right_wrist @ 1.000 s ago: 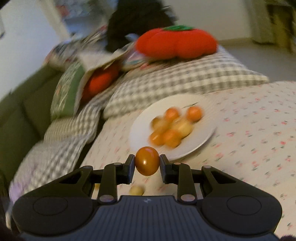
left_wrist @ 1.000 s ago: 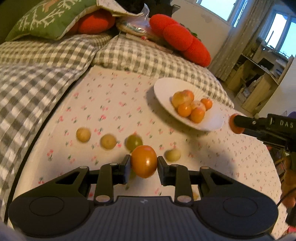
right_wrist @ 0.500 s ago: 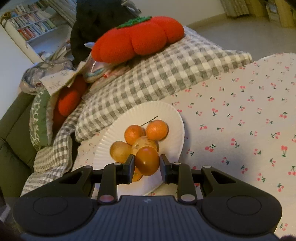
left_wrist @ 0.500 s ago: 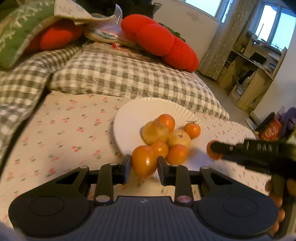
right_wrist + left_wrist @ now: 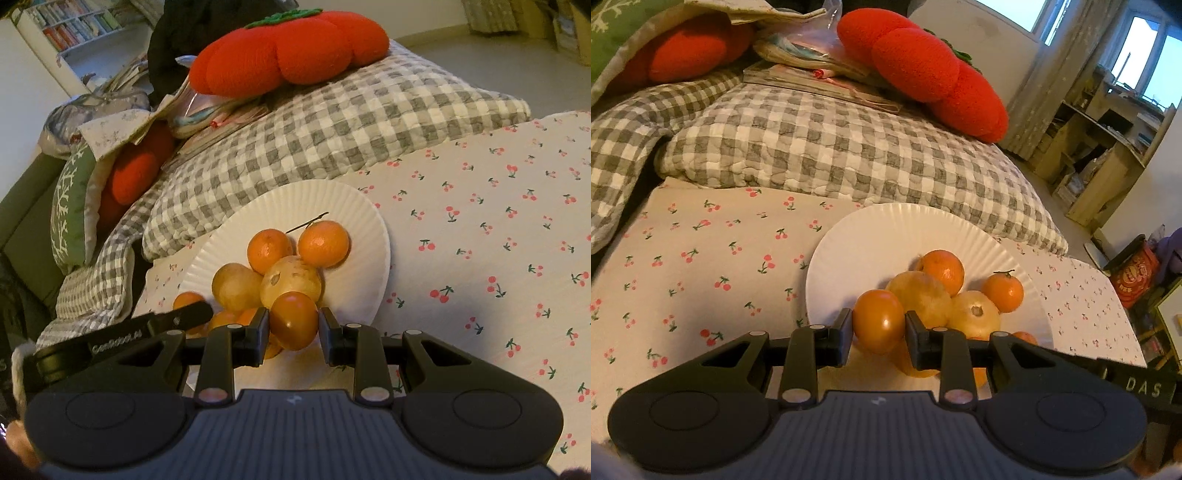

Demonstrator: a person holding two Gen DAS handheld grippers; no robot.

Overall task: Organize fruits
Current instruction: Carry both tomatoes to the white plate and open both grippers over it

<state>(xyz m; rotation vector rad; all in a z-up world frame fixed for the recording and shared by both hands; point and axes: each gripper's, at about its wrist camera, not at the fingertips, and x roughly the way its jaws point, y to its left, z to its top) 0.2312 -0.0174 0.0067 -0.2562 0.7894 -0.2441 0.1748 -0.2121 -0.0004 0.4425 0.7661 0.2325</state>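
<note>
Left wrist view: my left hand-held gripper (image 5: pixel 879 328) clamps an orange fruit (image 5: pixel 879 320) over the white plate (image 5: pixel 871 236); my right hand-held gripper (image 5: pixel 294 328) grips another fruit (image 5: pixel 294 320). Next I'd lower and release.

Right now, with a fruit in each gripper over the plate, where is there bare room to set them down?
The white plate is bare across its far half, between the fluted rim by the checked quilt and the fruit pile. In the right wrist view, a bare strip runs along the plate's right rim toward the cherry-print cloth. The near side is crowded, with fruit heaped under both grippers.
</note>
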